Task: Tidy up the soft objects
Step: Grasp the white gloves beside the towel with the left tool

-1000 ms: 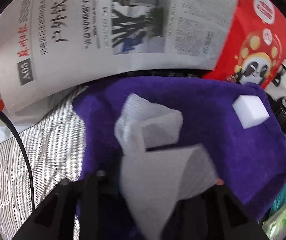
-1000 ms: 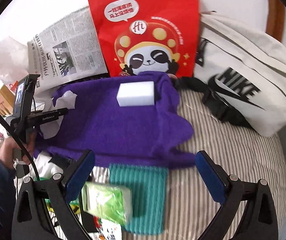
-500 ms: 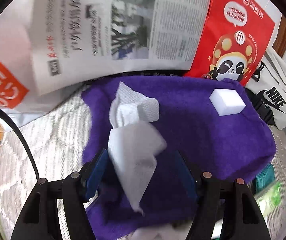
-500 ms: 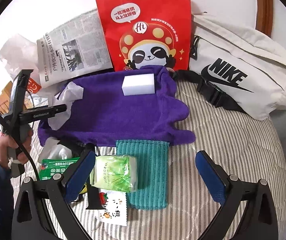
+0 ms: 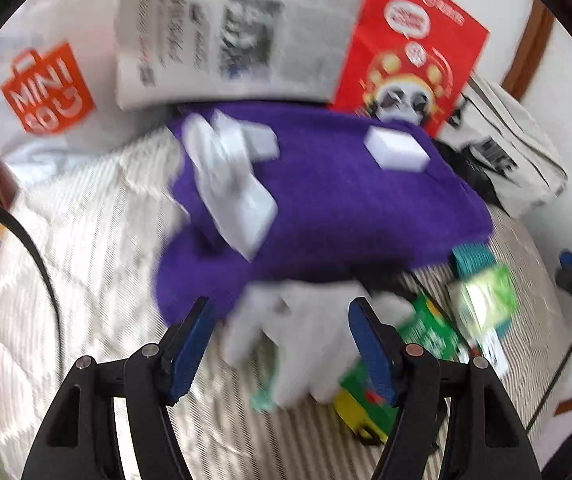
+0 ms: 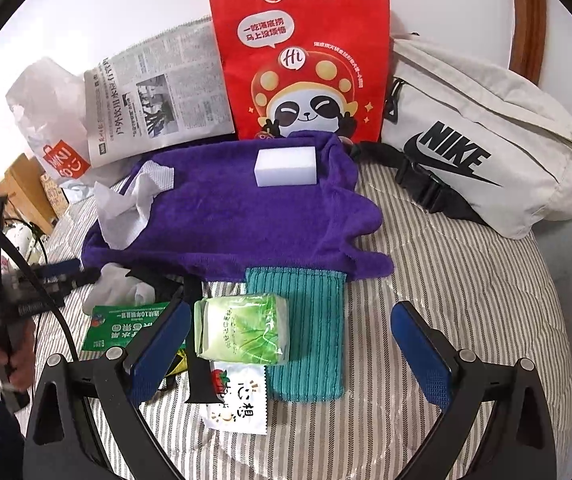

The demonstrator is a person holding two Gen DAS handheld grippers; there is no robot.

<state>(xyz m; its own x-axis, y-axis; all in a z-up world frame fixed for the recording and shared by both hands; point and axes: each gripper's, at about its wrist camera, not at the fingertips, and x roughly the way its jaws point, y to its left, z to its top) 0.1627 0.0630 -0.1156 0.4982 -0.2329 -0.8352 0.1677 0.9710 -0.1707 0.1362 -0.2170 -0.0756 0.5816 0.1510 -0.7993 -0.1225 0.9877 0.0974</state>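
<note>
While the left tool (image 5: 278, 328) stands open with nothing pressed between its blue pads, its jaws having just been opening, a white tissue (image 5: 230, 180) lies ahead of it on the purple towel (image 6: 246, 216); blur hides detail, so the pale heap just beyond its tips may be socks; the right tool (image 6: 286, 336) gapes wide, a green tissue pack (image 6: 242, 330) just beside its left pad.
</note>
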